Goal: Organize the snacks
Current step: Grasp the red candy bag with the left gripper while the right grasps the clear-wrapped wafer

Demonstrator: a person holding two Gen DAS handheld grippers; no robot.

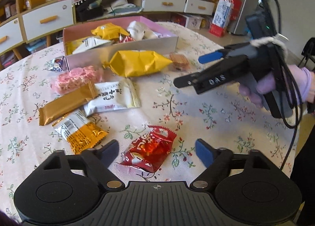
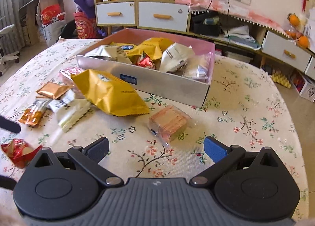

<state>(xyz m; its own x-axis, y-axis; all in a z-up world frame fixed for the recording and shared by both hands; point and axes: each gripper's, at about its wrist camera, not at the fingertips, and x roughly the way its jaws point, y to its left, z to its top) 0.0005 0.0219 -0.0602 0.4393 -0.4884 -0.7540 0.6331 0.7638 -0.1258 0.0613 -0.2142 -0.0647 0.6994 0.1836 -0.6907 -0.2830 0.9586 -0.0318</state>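
A red foil snack packet lies on the floral tablecloth between the fingers of my left gripper, which is open; neither pad presses on it. In the right wrist view my right gripper is open too, with a clear-wrapped wafer pack just beyond its fingertips. The left wrist view shows this right gripper from the side, hovering near the wafer pack. A silver box with a pink inside holds several snacks. A big yellow bag leans against its front wall.
Loose on the cloth to the left are a pink rice bar, a gold bar, a white packet and an orange-and-silver packet. Low cabinets with white drawers stand behind the table. A gloved hand grips the right tool.
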